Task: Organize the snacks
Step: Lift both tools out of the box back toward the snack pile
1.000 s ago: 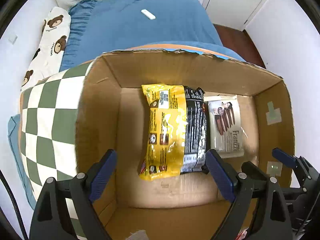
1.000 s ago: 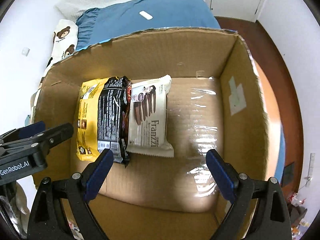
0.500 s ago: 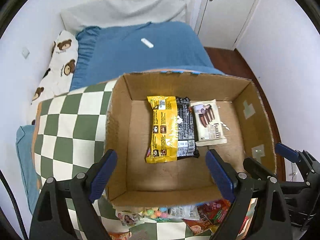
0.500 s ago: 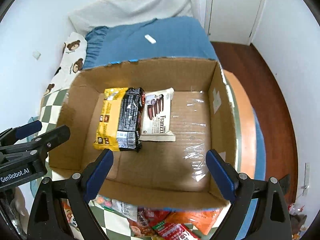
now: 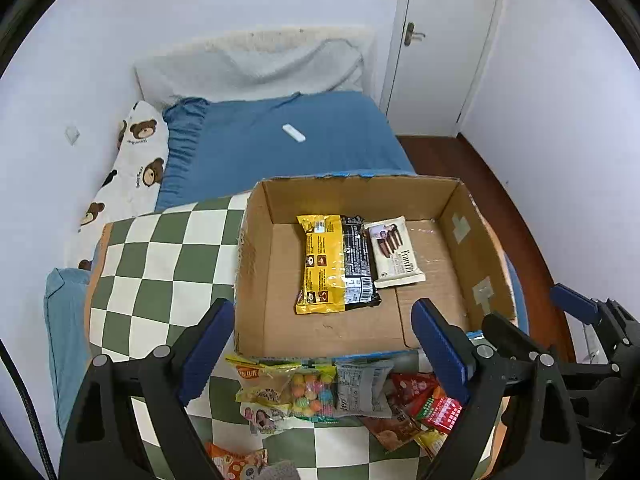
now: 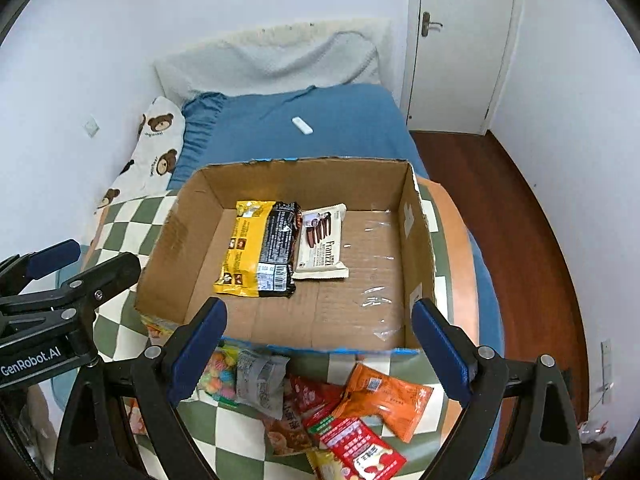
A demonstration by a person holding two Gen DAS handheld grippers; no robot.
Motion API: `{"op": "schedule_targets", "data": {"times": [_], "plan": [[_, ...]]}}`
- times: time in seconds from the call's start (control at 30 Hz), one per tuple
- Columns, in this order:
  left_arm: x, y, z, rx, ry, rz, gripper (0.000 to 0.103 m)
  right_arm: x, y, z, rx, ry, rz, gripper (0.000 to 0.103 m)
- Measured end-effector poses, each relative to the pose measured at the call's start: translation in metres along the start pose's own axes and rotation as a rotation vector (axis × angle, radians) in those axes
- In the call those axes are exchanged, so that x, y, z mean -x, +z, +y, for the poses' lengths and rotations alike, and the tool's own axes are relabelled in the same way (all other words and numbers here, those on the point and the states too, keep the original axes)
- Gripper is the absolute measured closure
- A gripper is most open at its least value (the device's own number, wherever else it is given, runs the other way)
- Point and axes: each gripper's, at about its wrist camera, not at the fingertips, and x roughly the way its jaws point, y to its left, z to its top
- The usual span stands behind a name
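An open cardboard box (image 5: 256,264) (image 6: 416,240) stands on a green-and-white checked cloth. Inside lie a yellow packet (image 5: 322,264) (image 6: 242,252), a black packet (image 5: 358,264) (image 6: 280,248) and a white wafer packet (image 5: 396,252) (image 6: 322,244), side by side. A pile of loose snack packets (image 5: 340,392) (image 6: 340,412) lies on the cloth in front of the box. My left gripper (image 5: 322,348) is open and empty above the box's near wall. My right gripper (image 6: 318,348) is open and empty above the near wall too.
The cloth (image 5: 160,256) covers a bed with a blue sheet (image 5: 280,136), a bear-print pillow (image 5: 136,160) and a small white remote (image 5: 294,133). A white door (image 5: 440,40) and dark wooden floor (image 6: 520,220) lie to the right.
Both grippers have pulled up and back from inside the box. The whole box and the snack pile in front of it have come into view. Both stayed open.
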Motion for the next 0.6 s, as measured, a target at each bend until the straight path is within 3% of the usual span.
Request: {"op": "schedule_targets", "data": {"times": [0.2,0.33,0.47,0.6], "plan": [[0.017,-0.018,0.007,0.031,-0.002,-0.022,0.012,0.024,-0.015,0.004,-0.019,0.022,-0.027,0.007],[0.015,-0.044,0.025,0.086,0.012,0.014,0.012,0.022,-0.032,-0.002,-0.050,0.053,-0.004,0.007],[-0.005,-0.090,0.050,0.149,0.062,0.096,0.012,-0.005,-0.066,-0.020,-0.097,0.068,0.101,0.007],[-0.042,-0.145,0.079,0.211,0.121,0.241,0.012,-0.048,-0.108,-0.040,-0.112,0.036,0.254,0.007]]}}
